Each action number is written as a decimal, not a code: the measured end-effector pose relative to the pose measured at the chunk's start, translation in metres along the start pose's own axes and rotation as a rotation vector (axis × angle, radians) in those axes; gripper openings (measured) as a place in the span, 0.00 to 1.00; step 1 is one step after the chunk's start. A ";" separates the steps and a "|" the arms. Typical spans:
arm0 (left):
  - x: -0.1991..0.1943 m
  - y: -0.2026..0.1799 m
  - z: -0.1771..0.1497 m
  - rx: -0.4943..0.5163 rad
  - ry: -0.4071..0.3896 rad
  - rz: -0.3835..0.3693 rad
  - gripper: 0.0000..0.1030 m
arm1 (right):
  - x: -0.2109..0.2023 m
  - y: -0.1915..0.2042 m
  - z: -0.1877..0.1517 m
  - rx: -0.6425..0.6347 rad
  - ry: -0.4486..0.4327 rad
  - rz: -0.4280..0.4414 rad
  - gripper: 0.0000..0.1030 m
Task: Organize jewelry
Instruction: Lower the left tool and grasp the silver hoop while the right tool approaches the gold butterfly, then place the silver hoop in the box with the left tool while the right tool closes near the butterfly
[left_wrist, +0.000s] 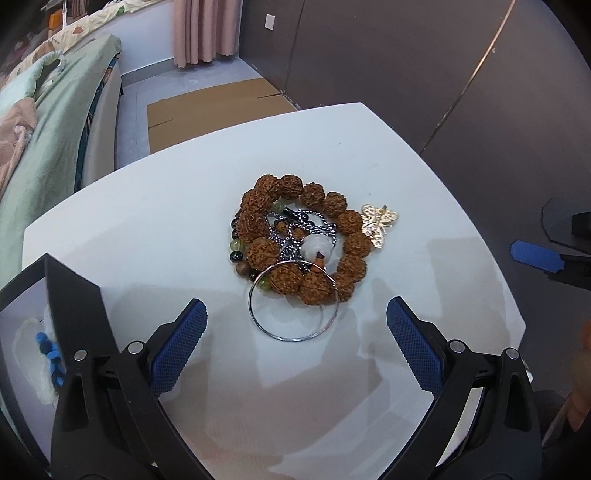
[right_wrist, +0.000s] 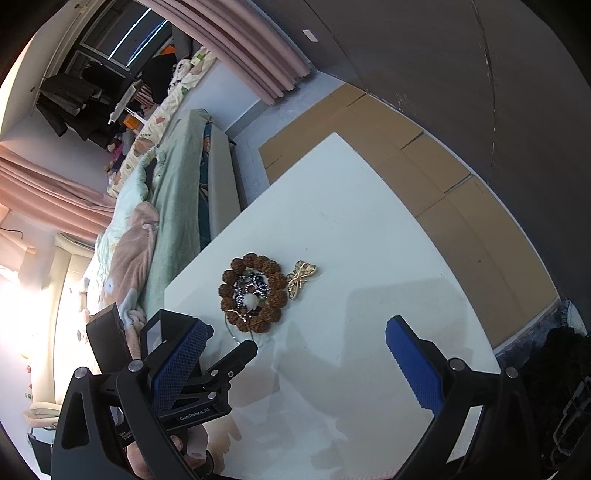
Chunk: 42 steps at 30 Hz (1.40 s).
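Note:
A heap of jewelry lies mid-table: a brown knobbly bead bracelet (left_wrist: 303, 236), a silver chain with a pale pendant (left_wrist: 314, 247) inside it, a thin silver bangle (left_wrist: 293, 301) leaning on its near side, and a gold butterfly brooch (left_wrist: 378, 223) at its right. My left gripper (left_wrist: 295, 350) stands open just short of the bangle, holding nothing. In the right wrist view the same bracelet (right_wrist: 255, 291) and brooch (right_wrist: 301, 277) lie farther off; my right gripper (right_wrist: 295, 365) is open and empty above the table. A black open box (left_wrist: 74, 295) sits at the table's left edge.
The white table (left_wrist: 166, 221) stands beside a bed with green bedding (left_wrist: 48, 129). Flattened cardboard (left_wrist: 207, 107) lies on the floor beyond the table. The other gripper (right_wrist: 221, 369) and a hand (right_wrist: 173, 454) show low left in the right wrist view.

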<state>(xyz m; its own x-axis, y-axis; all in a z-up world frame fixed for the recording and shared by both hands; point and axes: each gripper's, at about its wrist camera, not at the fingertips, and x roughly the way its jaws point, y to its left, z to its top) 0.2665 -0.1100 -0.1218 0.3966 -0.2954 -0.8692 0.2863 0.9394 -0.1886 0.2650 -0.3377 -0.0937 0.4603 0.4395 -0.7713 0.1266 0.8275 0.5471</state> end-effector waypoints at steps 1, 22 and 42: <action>0.003 0.000 -0.001 0.001 0.003 -0.003 0.89 | 0.002 0.000 0.000 0.001 -0.001 -0.006 0.93; -0.031 0.030 0.008 -0.068 -0.064 -0.111 0.49 | 0.070 0.018 0.010 0.018 0.033 -0.058 0.41; -0.061 0.061 0.015 -0.134 -0.133 -0.120 0.49 | 0.097 0.038 0.021 -0.067 -0.008 -0.283 0.25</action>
<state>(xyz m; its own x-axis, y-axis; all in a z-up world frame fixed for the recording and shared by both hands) 0.2723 -0.0369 -0.0733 0.4807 -0.4189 -0.7704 0.2235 0.9080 -0.3543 0.3330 -0.2707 -0.1404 0.4222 0.1850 -0.8874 0.1931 0.9382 0.2874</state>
